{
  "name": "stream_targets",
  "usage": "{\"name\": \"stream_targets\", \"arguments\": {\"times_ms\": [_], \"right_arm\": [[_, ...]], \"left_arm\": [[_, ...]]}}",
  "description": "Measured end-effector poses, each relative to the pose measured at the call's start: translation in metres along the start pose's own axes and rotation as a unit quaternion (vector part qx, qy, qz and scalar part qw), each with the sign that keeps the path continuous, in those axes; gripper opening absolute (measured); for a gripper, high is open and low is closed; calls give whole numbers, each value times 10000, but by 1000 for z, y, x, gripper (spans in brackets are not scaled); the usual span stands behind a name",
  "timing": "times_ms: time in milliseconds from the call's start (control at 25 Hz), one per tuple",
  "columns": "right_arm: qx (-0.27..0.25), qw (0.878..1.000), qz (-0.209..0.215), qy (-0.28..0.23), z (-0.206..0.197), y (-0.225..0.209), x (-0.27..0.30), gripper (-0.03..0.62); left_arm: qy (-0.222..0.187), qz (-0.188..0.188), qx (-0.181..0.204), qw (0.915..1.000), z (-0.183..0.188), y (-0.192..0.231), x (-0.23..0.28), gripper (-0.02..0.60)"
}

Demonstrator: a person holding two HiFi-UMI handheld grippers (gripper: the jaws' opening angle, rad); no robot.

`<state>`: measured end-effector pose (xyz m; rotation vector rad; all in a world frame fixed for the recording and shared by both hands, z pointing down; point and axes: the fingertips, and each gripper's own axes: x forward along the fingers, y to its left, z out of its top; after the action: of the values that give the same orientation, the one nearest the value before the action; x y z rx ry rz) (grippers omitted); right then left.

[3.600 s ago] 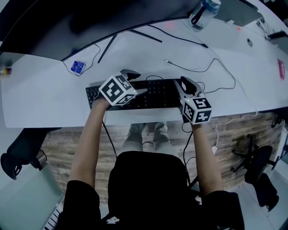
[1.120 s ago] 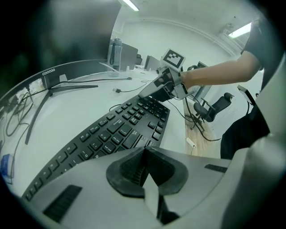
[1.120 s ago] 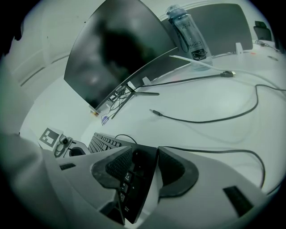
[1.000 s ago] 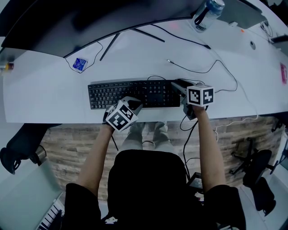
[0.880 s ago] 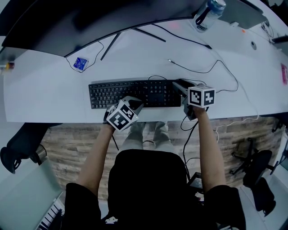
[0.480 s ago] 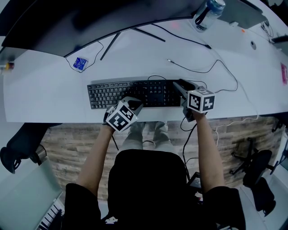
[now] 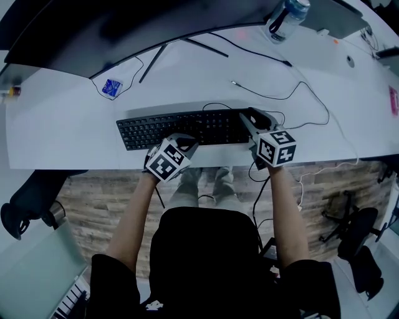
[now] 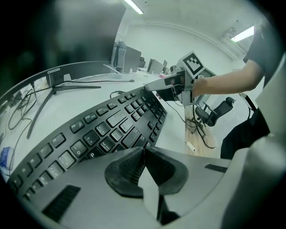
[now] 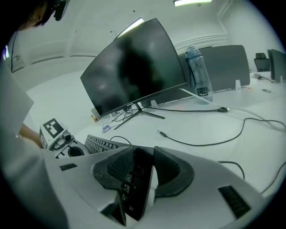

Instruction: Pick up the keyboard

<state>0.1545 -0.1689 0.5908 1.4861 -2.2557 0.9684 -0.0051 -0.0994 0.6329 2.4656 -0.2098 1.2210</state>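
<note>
The black keyboard lies across the white desk, with its right end lifted off the surface. My right gripper is shut on that right end. In the right gripper view the keyboard's end sits edge-on between the pads, and the jaws have just been closing on it. My left gripper hovers at the keyboard's front edge near the middle. It is shut with nothing between its pads. The keys slope up towards the right gripper.
A curved monitor on a thin-legged stand fills the back of the desk. A water bottle stands at the back right. Loose cables run behind and right of the keyboard. A small blue card lies at the back left.
The right gripper has risen, lifting the keyboard's right end, and the keyboard has slid slightly left. Since the earliest frame the left gripper has drawn back from the keys to the front edge.
</note>
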Motion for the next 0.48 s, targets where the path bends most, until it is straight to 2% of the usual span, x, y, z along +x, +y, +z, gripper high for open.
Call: {"name": "stream_targets", "arguments": {"times_ms": [160, 320, 480], "right_arm": [[-68, 9999, -16, -86, 3, 4, -2, 147], [-121, 9998, -31, -169, 5, 7, -3, 146], [-157, 9996, -52, -214, 5, 9, -4, 143]], "left_arm": [[-37, -90, 11, 10000, 6, -6, -11, 12], [-350, -19, 137, 9993, 31, 0, -32, 23], [-586, 163, 352, 9975, 64, 25, -54, 137]]}}
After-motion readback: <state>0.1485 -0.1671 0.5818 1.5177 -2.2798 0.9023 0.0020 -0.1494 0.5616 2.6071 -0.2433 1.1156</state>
